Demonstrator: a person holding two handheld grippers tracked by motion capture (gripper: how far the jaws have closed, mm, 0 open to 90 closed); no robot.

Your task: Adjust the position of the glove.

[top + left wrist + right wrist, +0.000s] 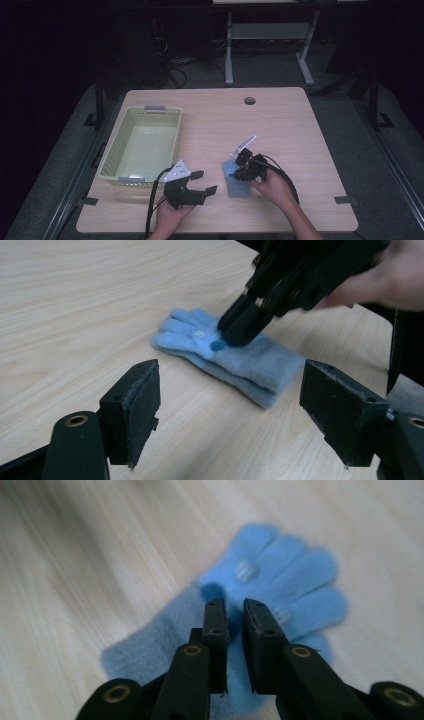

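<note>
A light blue knitted glove (238,186) (250,365) (295,575) lies flat on the wooden table (285,125), near the front and a little right of centre. My right gripper (236,171) (227,337) (235,605) points down onto its palm by the thumb, jaws almost together with a thin pinch of fabric between them. My left gripper (205,182) (231,371) is held just left of the glove, jaws wide open and nothing between them.
A pale green plastic basket (114,146) stands on the left side of the table. A round cable hole (249,100) sits near the far edge. Table legs and cables are on the dark floor beyond.
</note>
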